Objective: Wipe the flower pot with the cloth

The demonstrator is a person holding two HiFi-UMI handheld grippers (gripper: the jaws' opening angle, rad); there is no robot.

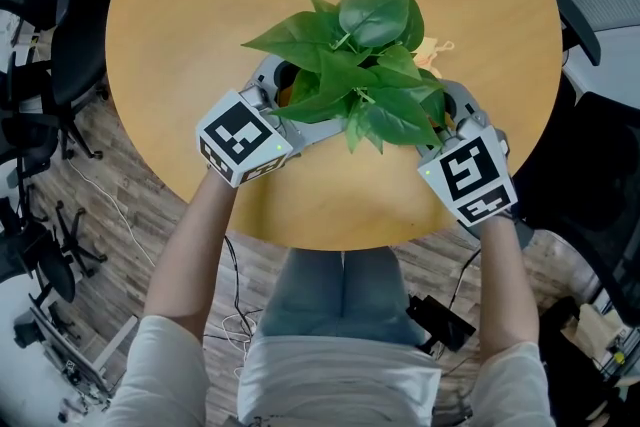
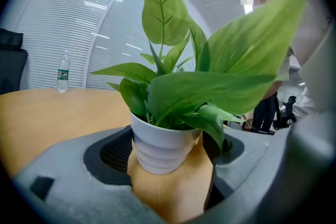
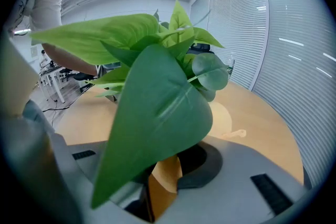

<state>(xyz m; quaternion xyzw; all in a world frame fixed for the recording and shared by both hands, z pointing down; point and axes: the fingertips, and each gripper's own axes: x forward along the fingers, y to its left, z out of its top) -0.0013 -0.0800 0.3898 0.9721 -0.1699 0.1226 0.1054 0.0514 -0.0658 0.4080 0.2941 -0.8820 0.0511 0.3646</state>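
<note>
Pot (image 2: 164, 147) sits between open jaws of my left gripper (image 1: 280, 103), narrow gaps each side. Leaves (image 1: 360, 65) overhang my 2 grippers; 1 broad leaf (image 3: 157, 128) blocks way ahead of my right gripper (image 1: 448, 115). Far half of counter (image 1: 200, 5) open for passing; bottle (image 2: 63, 73) near far edge.
</note>
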